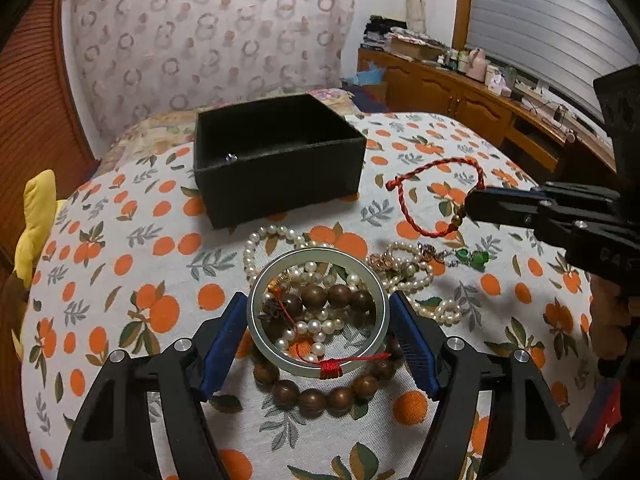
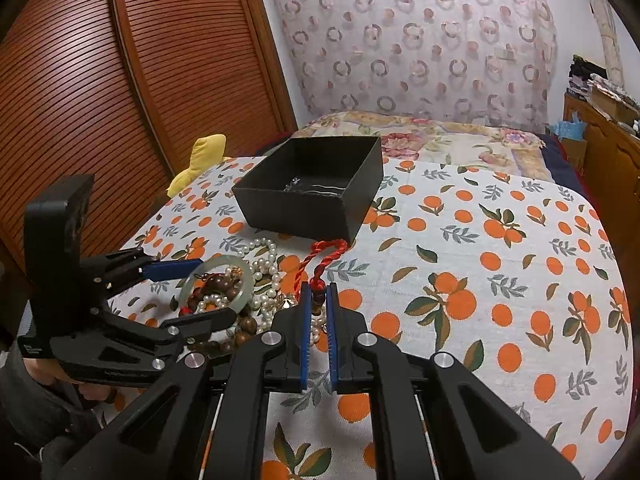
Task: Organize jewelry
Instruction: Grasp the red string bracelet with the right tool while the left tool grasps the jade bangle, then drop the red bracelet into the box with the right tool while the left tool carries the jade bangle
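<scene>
Two blue-padded fingers of the left tongs (image 1: 318, 334) sit at 9 and 3 o'clock of a pale jade bangle (image 1: 318, 312), clamped on it over wooden beads (image 1: 320, 398) and pearls (image 1: 276, 240); the black box (image 1: 280, 160) stands at 12 o'clock.

Right view: right tongs (image 2: 319, 300) pinch the red cord bracelet (image 2: 324, 256), its loop running toward the box (image 2: 312, 188) at 12 o'clock. No legible writing.
</scene>
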Demonstrator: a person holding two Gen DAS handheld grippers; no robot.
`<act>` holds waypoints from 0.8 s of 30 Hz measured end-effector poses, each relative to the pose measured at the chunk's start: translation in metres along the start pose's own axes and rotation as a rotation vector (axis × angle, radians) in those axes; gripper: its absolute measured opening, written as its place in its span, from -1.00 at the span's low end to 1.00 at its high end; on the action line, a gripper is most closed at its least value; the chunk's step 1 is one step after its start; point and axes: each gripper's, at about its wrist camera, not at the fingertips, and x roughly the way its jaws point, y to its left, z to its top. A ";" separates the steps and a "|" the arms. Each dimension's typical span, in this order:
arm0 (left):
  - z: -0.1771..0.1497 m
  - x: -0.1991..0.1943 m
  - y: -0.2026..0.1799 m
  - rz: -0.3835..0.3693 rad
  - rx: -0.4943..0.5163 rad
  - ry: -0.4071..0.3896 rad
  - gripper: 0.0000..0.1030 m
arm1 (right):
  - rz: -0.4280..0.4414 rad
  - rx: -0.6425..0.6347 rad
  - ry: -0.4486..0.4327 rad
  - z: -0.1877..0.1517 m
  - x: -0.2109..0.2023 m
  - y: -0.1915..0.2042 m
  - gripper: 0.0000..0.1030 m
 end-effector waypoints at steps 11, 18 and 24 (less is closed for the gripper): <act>0.025 -0.025 0.016 0.034 -0.018 -0.089 0.34 | -0.013 -0.050 -0.032 0.026 0.003 0.007 -0.84; 0.043 -0.032 0.030 0.050 -0.041 -0.125 0.34 | -0.022 -0.088 -0.049 0.057 0.014 0.009 -0.84; 0.054 -0.033 0.038 0.063 -0.050 -0.139 0.34 | -0.035 -0.109 -0.042 0.085 0.037 0.009 -0.84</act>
